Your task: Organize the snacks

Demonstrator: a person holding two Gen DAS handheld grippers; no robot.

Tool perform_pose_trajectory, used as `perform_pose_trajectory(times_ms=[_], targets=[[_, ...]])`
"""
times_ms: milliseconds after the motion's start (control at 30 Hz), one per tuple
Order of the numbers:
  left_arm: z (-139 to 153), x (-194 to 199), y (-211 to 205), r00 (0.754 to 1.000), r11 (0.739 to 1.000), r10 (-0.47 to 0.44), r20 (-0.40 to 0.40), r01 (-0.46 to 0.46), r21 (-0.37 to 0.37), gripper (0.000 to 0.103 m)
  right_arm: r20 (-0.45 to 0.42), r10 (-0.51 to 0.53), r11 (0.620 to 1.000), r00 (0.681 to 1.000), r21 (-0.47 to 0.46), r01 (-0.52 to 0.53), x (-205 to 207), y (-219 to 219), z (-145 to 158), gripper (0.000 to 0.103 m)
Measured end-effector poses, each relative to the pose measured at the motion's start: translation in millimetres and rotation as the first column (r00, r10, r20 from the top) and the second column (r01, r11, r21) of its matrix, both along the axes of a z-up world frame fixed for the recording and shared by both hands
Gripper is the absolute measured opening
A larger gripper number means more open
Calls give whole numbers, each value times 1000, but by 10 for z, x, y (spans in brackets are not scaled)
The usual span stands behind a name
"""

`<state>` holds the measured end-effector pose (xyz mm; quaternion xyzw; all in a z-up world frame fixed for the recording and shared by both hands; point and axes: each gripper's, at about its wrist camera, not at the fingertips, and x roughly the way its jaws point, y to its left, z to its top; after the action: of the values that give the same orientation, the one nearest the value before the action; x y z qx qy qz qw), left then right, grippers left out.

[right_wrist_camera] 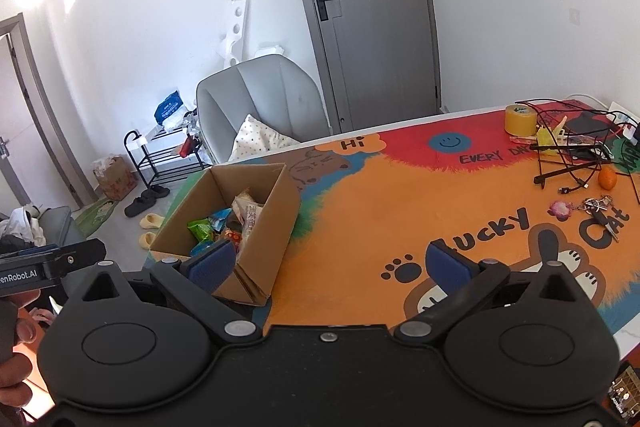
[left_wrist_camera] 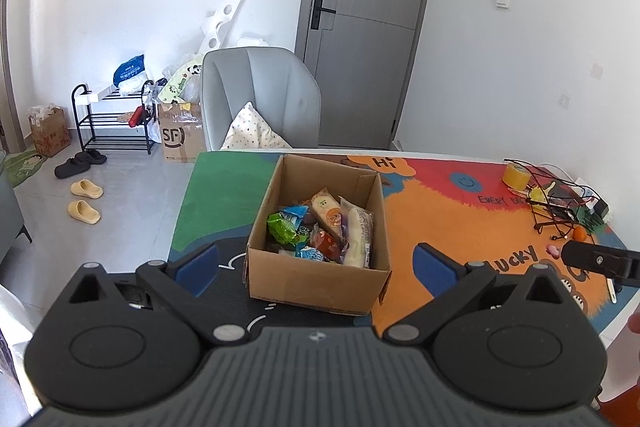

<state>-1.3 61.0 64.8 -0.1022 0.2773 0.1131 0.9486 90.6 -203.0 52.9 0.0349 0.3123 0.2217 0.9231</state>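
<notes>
Wrapped snack packets (left_wrist_camera: pixel 324 227) sit gathered in the open brown cardboard box (left_wrist_camera: pixel 316 283) on the colourful printed mat (right_wrist_camera: pixel 400 211); left gripper (left_wrist_camera: pixel 316 267) and right gripper (right_wrist_camera: pixel 328 261) hover spread wide, empty, presumably poised to pick.

A lived-in home: a shoe rack (left_wrist_camera: pixel 114 119) with slippers (left_wrist_camera: pixel 85 201) on the tiled floor, a cushioned grey armchair (left_wrist_camera: pixel 260 95), and a cartoon cat mat (right_wrist_camera: pixel 400 195).
</notes>
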Motion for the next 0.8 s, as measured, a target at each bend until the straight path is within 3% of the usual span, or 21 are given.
perform_pose_trajectory(times_ms=[800], targets=[[-38,0,62,1000,1000,2,-12,-2,12,102,3,11,1000,1000,-20,-11,-33,37,-35,103]])
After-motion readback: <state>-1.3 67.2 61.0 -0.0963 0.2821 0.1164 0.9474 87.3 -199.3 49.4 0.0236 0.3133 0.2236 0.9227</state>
